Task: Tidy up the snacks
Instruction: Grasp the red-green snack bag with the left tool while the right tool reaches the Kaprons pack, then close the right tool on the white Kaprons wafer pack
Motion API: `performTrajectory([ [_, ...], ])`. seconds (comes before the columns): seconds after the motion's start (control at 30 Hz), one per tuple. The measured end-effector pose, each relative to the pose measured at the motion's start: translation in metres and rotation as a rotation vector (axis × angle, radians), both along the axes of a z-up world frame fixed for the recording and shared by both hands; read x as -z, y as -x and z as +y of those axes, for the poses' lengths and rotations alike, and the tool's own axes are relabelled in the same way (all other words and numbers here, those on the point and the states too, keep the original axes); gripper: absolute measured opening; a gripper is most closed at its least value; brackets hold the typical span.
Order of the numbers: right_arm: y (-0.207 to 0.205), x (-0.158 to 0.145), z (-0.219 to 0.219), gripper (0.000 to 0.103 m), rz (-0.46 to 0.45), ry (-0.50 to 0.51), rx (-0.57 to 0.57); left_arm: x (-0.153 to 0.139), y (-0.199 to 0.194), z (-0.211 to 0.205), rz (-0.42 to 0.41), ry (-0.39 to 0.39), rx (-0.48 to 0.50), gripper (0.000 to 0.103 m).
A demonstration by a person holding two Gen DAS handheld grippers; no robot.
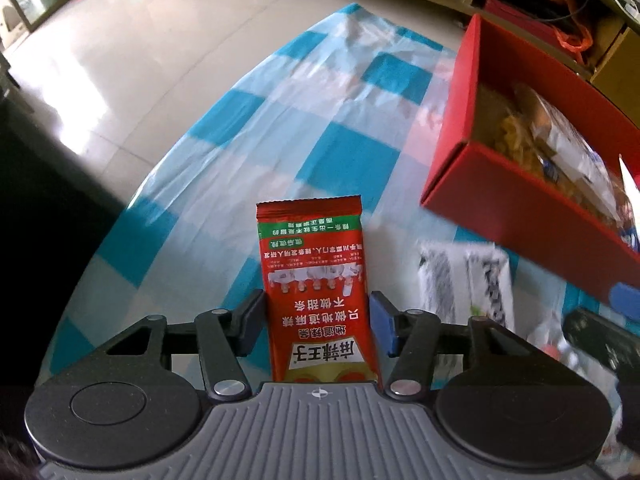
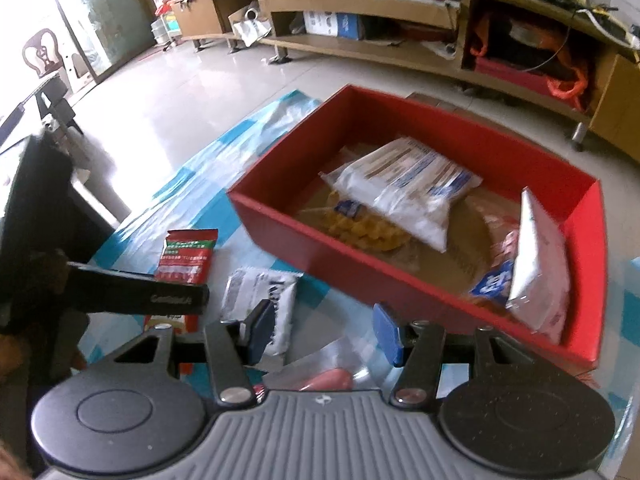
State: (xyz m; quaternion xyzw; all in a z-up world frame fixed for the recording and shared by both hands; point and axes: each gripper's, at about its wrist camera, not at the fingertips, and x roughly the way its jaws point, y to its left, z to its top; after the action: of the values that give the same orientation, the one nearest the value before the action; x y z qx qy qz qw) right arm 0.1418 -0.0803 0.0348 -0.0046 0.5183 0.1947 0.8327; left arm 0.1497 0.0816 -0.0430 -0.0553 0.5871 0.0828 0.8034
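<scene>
Here, left gripper: closed on the red snack packet, one pad against each long edge of the packet's lower half.
Red snack packet: stands between the fingers in the left wrist view, its crimped top edge pointing away from the gripper, printed text upside down; in the right wrist view it lies flat on the checked cloth under the left gripper's dark arm.
Right gripper: jaws part-way apart with nothing clearly pressed between the blue pads; whether it grips anything cannot be told.
Pink sausage-like snack: in a clear wrapper just below the right gripper's pads, near the gripper body.
White-and-black snack packet: on the cloth just beside the right gripper's left finger, between the red packet and the red box.
Red box: open-topped, on the bench beyond both grippers, to the right of the red packet and apart from it.
Box contents: a large white-and-blue bag over yellow snacks, and a white packet tilted against the right wall.
Bench: covered by the blue-and-white checked cloth.
</scene>
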Motion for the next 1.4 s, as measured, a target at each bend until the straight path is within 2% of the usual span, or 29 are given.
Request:
performTrajectory([
  [0.17,0.0,0.011,0.014,0.053,0.043,-0.013,-0.009,-0.002,0.031,0.006,0.025,0.019,0.046,0.062],
  [0.27,-0.002,0.018,0.026,0.053,0.051,-0.002,-0.021,-0.002,0.041,0.009,0.026,0.034,0.048,0.067],
  [0.3,-0.003,0.02,0.03,0.053,0.054,0.0,-0.026,-0.003,0.042,0.009,0.018,0.027,0.051,0.07],
  [0.33,-0.004,0.022,0.034,0.053,0.058,-0.001,-0.03,-0.004,0.041,0.008,0.01,0.012,0.051,0.079],
  [0.4,-0.006,0.026,0.042,0.054,0.064,-0.001,-0.035,-0.007,0.041,0.009,-0.018,-0.017,0.043,0.087],
  [0.47,-0.008,0.03,0.049,0.055,0.068,-0.004,-0.042,-0.01,0.039,0.01,-0.033,-0.032,0.041,0.089],
  [0.53,-0.01,0.033,0.053,0.058,0.072,-0.007,-0.042,-0.007,0.037,0.01,-0.03,-0.025,0.04,0.095],
  [0.7,-0.014,0.047,0.066,0.06,0.082,0.015,-0.055,0.005,0.033,0.009,0.009,-0.034,0.039,0.095],
  [0.87,-0.014,0.05,0.079,0.065,0.035,0.067,-0.063,0.009,0.036,0.014,0.014,-0.045,0.033,0.097],
  [0.93,-0.015,0.053,0.08,0.073,0.045,0.07,-0.061,0.008,0.039,0.013,0.011,-0.054,0.05,0.095],
  [0.97,-0.016,0.054,0.081,0.085,0.059,0.07,-0.067,0.008,0.04,0.012,0.007,-0.057,0.059,0.094],
  [1.0,-0.017,0.058,0.083,0.103,0.088,0.077,-0.075,0.007,0.042,0.012,0.005,-0.057,0.065,0.094],
  [1.13,-0.016,0.06,0.081,0.103,0.092,0.081,-0.099,0.008,0.047,0.016,0.008,-0.039,0.061,0.094],
  [1.17,-0.016,0.059,0.078,0.099,0.089,0.078,-0.104,0.009,0.049,0.018,0.011,-0.036,0.054,0.095],
  [1.23,-0.014,0.056,0.073,0.086,0.071,0.09,-0.097,0.012,0.052,0.022,0.02,-0.026,0.038,0.098],
  [1.3,-0.014,0.051,0.065,0.059,0.051,0.104,-0.088,0.013,0.052,0.026,0.023,-0.013,0.024,0.098],
  [1.33,-0.014,0.05,0.06,0.055,0.051,0.094,-0.086,0.012,0.052,0.028,0.021,-0.014,0.014,0.098],
  [1.4,-0.013,0.048,0.053,0.055,0.058,0.082,-0.068,0.012,0.05,0.032,0.022,-0.007,-0.003,0.098],
])
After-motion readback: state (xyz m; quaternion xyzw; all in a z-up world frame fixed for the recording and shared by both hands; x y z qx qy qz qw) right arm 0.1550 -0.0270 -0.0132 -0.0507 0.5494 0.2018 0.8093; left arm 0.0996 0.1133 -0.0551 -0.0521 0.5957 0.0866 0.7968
